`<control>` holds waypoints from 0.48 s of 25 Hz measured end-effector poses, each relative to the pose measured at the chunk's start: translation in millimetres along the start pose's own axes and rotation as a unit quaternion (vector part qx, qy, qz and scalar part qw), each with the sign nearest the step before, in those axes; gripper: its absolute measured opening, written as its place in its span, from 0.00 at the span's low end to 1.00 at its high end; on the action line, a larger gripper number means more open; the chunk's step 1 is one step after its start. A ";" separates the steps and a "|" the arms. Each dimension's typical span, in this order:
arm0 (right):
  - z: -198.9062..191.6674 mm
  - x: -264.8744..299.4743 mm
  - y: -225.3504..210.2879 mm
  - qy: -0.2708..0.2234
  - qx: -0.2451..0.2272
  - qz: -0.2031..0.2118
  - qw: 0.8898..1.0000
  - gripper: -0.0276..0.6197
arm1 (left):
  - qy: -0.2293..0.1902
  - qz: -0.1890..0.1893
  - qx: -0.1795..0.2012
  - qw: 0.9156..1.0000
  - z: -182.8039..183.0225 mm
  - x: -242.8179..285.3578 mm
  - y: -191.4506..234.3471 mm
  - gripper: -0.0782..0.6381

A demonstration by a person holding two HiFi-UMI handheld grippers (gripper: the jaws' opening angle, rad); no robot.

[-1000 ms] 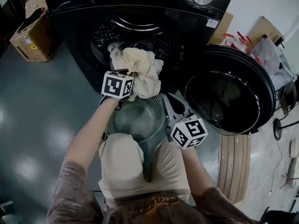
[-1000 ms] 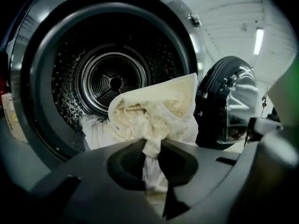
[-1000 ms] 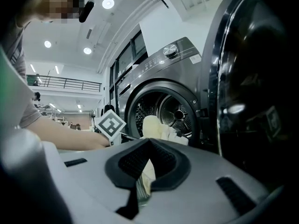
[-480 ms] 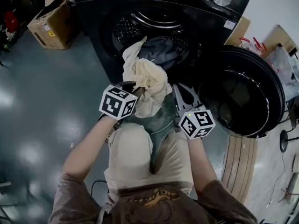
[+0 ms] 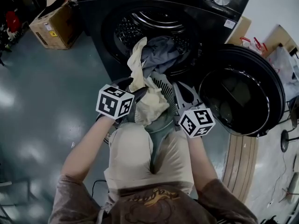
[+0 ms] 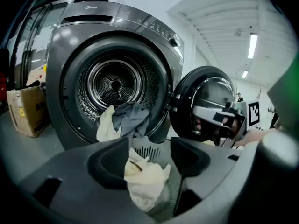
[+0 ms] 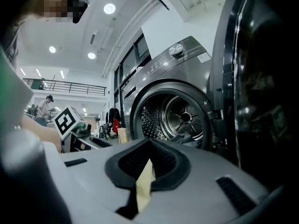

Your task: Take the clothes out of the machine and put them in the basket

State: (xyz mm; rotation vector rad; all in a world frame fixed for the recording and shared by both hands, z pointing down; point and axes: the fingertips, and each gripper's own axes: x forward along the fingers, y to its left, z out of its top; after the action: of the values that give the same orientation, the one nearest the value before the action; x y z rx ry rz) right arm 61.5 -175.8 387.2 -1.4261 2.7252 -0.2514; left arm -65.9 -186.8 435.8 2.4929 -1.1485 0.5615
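The dark washing machine (image 5: 140,3) stands open, its round door (image 5: 238,90) swung to the right. A grey garment (image 5: 161,55) hangs over the drum's lip. A cream cloth (image 5: 152,104) trails from that lip down into the grey slatted basket (image 5: 163,85). My left gripper (image 5: 133,107) is over the basket. Its jaws have just been opening, and my left gripper (image 6: 145,148) now stands open above the bunched cream cloth (image 6: 145,181), which rests against one pad. My right gripper (image 5: 180,88) hovers by the basket's right rim. In its own view my right gripper (image 7: 149,146) is shut, with a pale sliver in the slit.
A cardboard box (image 5: 53,24) sits on the floor left of the machine. Wooden boards (image 5: 238,164) lie on the floor at the right, with bags (image 5: 280,55) behind the door. The person's knees (image 5: 131,157) press against the basket's near side.
The left gripper drew the cream cloth out of the drum toward the basket, then let go. The cloth has sagged lower into the basket. The right gripper has stayed put.
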 end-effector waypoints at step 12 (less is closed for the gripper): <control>0.5 -9.8 -0.7 0.005 -0.003 -0.012 1.000 0.04 | -0.017 0.040 0.002 0.999 6.9 61.9 48.6 0.56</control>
State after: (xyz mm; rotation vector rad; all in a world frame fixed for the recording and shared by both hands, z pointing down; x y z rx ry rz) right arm 67.7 -168.3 386.5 -1.4635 2.7196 -0.2534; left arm -65.2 -259.6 466.4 2.4780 -1.2650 0.5462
